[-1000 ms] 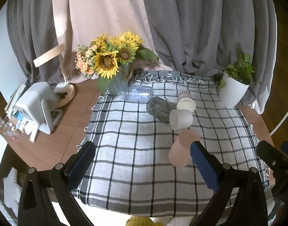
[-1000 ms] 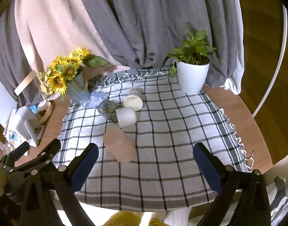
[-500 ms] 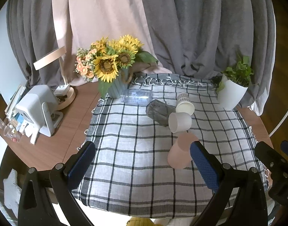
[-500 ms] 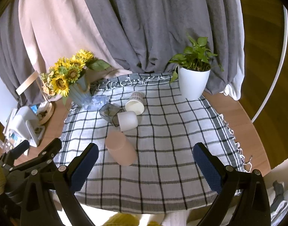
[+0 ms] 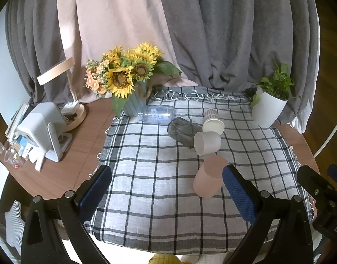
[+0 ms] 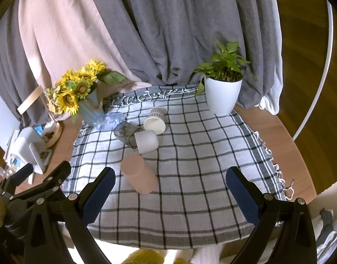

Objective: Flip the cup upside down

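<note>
Several cups lie on their sides on a checked cloth (image 5: 150, 176): a pink cup (image 5: 209, 179) nearest, a white cup (image 5: 207, 143), a dark grey glass (image 5: 182, 132), a patterned paper cup (image 5: 212, 121) and a clear bluish cup (image 5: 157, 114). My left gripper (image 5: 166, 189) is open and empty above the near cloth edge, its right finger next to the pink cup. In the right wrist view my right gripper (image 6: 168, 191) is open and empty, the pink cup (image 6: 138, 176) just beyond its left finger, with the white cup (image 6: 146, 142) farther back.
A sunflower vase (image 5: 133, 101) stands at the cloth's back left, a white potted plant (image 5: 267, 107) at back right. A white device (image 5: 43, 129) and a lamp base (image 5: 74, 114) sit on the wooden table at left. Curtains hang behind.
Both grippers have drawn back and risen slightly, so the cups look a little farther off. The cups have not moved. Both grippers stay open.
</note>
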A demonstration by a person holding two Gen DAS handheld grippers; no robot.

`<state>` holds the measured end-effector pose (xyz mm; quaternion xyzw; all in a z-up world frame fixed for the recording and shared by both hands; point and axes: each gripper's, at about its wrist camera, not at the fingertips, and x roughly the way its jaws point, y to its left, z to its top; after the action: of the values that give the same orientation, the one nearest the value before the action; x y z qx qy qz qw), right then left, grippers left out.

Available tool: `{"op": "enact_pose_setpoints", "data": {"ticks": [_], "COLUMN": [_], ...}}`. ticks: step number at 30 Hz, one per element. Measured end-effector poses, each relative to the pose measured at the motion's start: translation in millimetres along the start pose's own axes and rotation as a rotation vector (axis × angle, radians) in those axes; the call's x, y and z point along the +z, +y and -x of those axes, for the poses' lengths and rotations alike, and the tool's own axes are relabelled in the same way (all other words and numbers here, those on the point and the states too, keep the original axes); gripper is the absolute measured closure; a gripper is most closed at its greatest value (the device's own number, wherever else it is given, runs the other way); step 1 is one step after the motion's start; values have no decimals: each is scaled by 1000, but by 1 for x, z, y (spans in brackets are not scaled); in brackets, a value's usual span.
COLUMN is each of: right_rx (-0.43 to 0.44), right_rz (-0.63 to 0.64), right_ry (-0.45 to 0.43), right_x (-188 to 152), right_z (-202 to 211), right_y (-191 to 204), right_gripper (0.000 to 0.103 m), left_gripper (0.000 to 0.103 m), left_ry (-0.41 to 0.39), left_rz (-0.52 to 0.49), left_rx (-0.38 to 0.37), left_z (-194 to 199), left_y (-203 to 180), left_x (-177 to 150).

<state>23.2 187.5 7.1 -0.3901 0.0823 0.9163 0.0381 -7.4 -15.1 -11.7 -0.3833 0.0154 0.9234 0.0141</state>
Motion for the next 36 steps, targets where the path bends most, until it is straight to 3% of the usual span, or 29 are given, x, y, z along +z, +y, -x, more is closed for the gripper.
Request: {"op": "enact_pose_setpoints", "data": {"ticks": [36], "right_rx": [-10], "right_rz": [-3], "right_ry": [-2], "right_x": [2], "right_z": [1], "right_y": [-4], "right_gripper": [2], "left_gripper": [0], "left_ry": [-6], "left_rz": [-17], "left_rx": [-10], "left_z": [0], "left_y": [-9], "left_x": [4]}}
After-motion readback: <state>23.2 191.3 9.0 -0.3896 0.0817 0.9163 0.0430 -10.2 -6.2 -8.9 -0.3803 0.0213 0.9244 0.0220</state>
